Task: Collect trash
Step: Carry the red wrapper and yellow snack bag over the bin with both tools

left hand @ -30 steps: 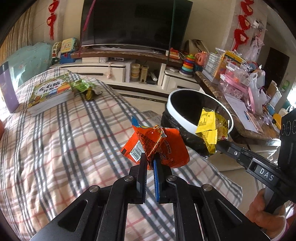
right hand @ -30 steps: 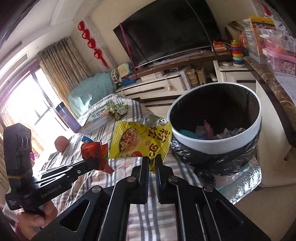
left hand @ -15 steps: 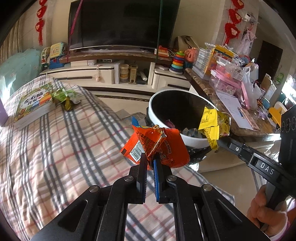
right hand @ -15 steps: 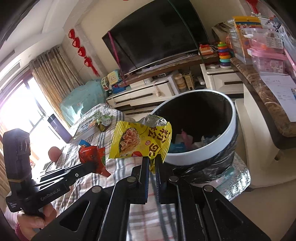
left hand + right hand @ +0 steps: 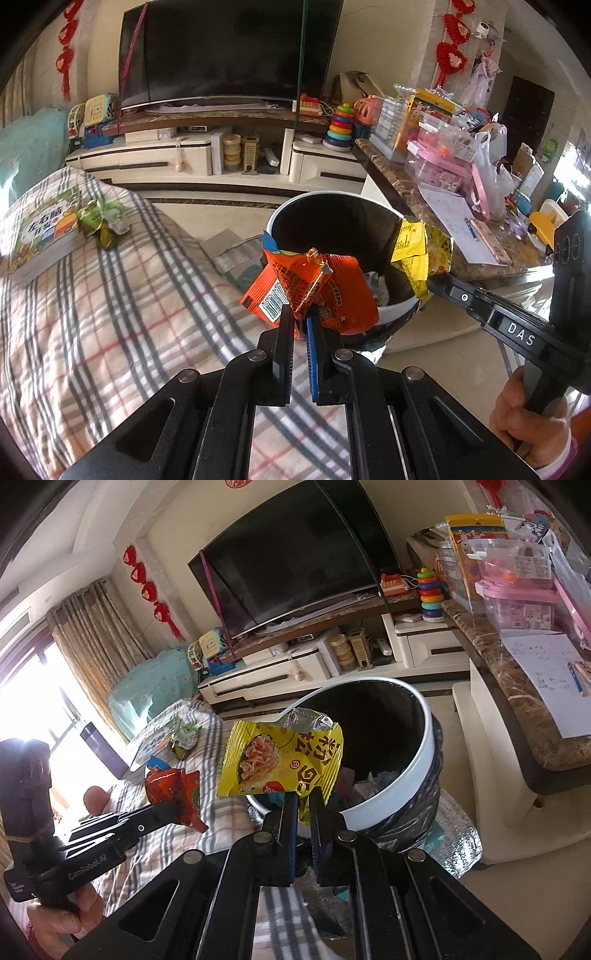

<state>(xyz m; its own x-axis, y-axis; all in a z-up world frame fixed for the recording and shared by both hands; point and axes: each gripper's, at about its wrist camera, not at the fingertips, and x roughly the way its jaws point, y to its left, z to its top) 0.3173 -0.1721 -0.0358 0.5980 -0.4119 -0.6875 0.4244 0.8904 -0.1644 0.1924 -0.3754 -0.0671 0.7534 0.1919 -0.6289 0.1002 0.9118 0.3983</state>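
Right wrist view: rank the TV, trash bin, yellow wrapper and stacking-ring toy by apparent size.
1. TV
2. Trash bin, close to the TV; nearness inflates it, so that order is unsure
3. Yellow wrapper, nearest the camera
4. Stacking-ring toy

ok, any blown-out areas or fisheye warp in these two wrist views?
Right wrist view: window at left is blown out white; TV edges bow. Left wrist view: evenly lit, only slight overexposure at far right; TV curves, dark vignette in corners.
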